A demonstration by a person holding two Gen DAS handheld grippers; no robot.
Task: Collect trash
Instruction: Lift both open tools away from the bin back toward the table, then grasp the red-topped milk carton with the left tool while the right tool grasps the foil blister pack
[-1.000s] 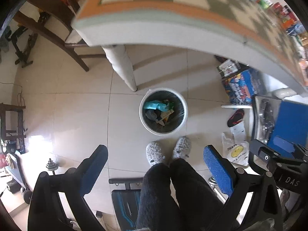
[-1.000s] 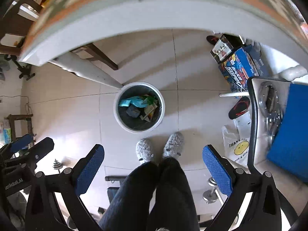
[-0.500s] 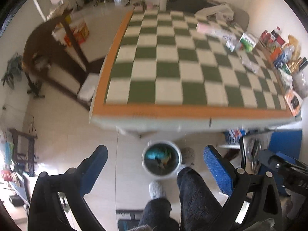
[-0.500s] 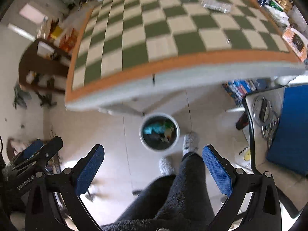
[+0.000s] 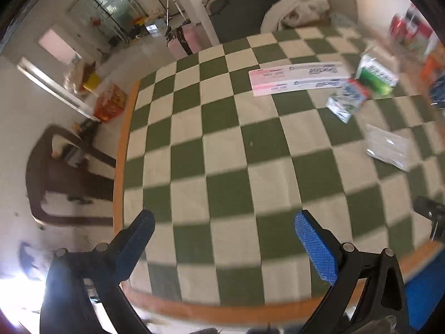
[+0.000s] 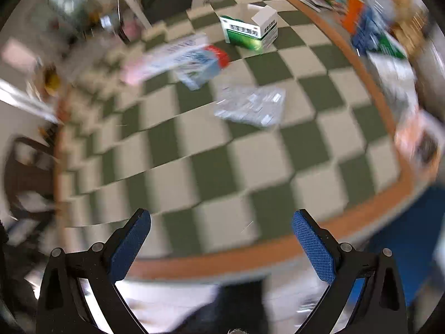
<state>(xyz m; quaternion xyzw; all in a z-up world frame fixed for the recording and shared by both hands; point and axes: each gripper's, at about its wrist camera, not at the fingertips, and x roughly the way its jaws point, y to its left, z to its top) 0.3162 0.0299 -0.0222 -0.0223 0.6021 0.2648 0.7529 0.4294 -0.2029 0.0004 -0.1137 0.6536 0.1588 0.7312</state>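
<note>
Both grippers hang open and empty over the near edge of a green-and-white checkered table (image 5: 222, 167). Trash lies at the table's far right: a long pink-and-white box (image 5: 297, 79), a small blue-and-white carton (image 5: 346, 101), a green-and-white box (image 5: 376, 73) and a clear plastic wrapper (image 5: 388, 147). In the right wrist view the wrapper (image 6: 251, 105), the carton (image 6: 201, 65) and the green box (image 6: 249, 30) lie ahead of my right gripper (image 6: 221, 239). My left gripper (image 5: 224, 240) is well short of all of them. The right wrist view is blurred.
The table has an orange border (image 5: 121, 150) on its left and near sides. Packaged goods (image 6: 372, 27) crowd the right edge. A dark wooden chair (image 5: 55, 172) stands on the floor at left. A blue seat (image 6: 403, 222) is at right.
Both grippers have swung up from facing the floor and the filled trash bin to facing the tabletop. The bin and the person's legs have left view. Both jaws stayed open.
</note>
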